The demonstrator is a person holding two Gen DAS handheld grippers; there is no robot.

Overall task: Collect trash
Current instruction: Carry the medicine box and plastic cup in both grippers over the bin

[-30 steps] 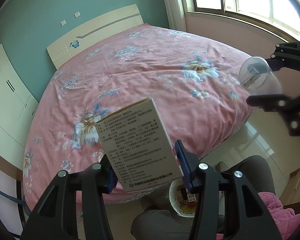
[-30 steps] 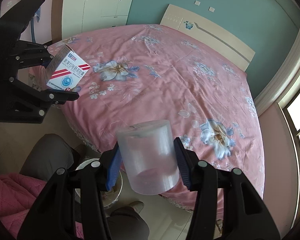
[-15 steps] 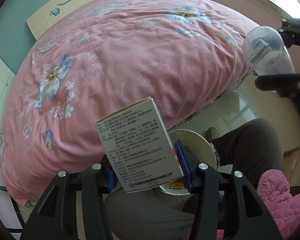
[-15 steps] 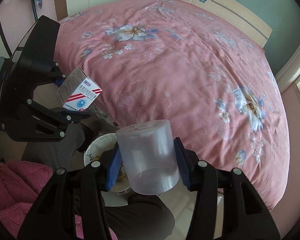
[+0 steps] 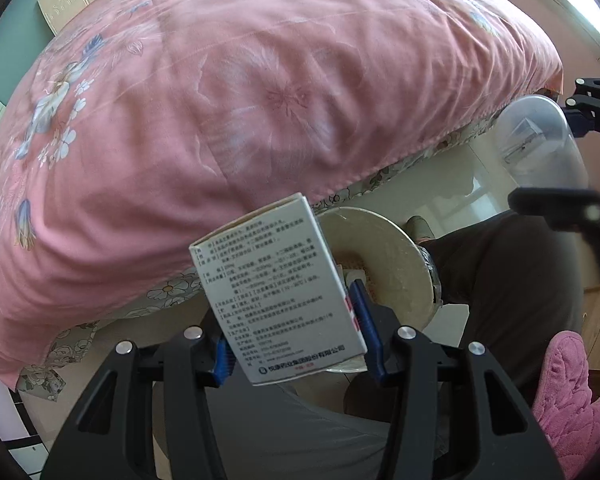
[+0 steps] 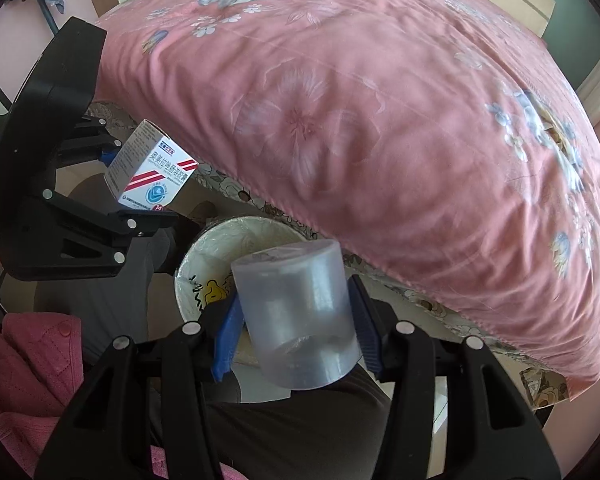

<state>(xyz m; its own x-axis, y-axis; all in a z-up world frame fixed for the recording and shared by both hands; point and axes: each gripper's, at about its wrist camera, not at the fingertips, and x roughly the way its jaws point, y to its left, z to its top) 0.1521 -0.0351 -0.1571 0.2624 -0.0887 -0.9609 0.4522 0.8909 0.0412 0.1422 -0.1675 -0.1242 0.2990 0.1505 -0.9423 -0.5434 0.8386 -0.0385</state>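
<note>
My left gripper (image 5: 292, 332) is shut on a white medicine box (image 5: 274, 296) with printed text; the same box (image 6: 150, 172) shows red stripes in the right wrist view. My right gripper (image 6: 296, 328) is shut on a clear plastic cup (image 6: 298, 316), which also appears at the right edge of the left wrist view as the cup (image 5: 540, 144). Below both grippers stands a round white waste bin (image 6: 204, 256) with a plastic liner and a yellow duck print; its rim (image 5: 404, 248) shows just behind the box. Both grippers point steeply down toward it.
A bed with a pink floral cover (image 5: 260, 80) overhangs close behind the bin. A person's legs in dark trousers (image 5: 512, 280) flank the bin, with a pink quilted sleeve (image 5: 568, 392) at the lower right. Pale glossy floor (image 5: 452, 176) lies between bed and legs.
Both grippers have dropped and tilted down, from facing across the bed to looking at the bin by the bed's edge. Each keeps its grip, on the box and on the cup.
</note>
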